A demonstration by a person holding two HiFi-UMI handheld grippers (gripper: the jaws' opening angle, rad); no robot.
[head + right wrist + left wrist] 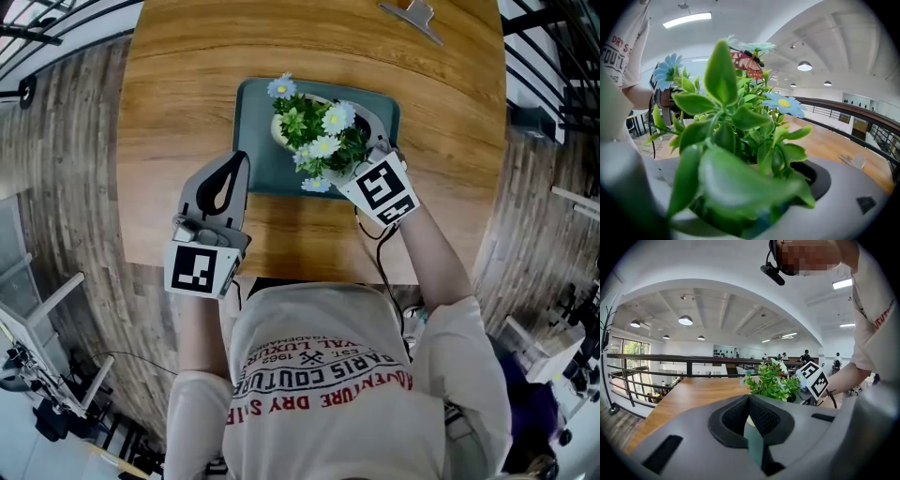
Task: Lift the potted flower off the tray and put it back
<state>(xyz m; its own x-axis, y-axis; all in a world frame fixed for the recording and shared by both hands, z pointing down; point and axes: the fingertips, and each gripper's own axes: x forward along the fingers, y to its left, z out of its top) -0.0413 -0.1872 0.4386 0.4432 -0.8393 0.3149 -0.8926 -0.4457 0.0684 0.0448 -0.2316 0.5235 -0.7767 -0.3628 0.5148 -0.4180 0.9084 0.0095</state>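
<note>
Pale T-shirt with red print fills the bottom of the head view, and both forearms reach from it over a round-edged wooden table. On that table lies 1 dark teal tray, and the potted flower sits within the tray's outline, toward its right half; whether the cream pot rests on the tray or hangs just above it cannot be told. The right gripper has its 2 jaws closed around the pot from the near right side, 1 grey jaw curving round the pot's far edge, its marker cube just beside the blossoms. In the right gripper view green leaves crowd between the jaws, with pale blue daisies and a small orange butterfly above them. The left gripper holds nothing: its jaws are pressed together at the tips, which lie over the tray's near left edge, apart from the pot. The left gripper view shows the padded jaws meeting, with the plant and the other gripper's cube beyond. A metal clip-like piece lies at the table's far edge.
</note>
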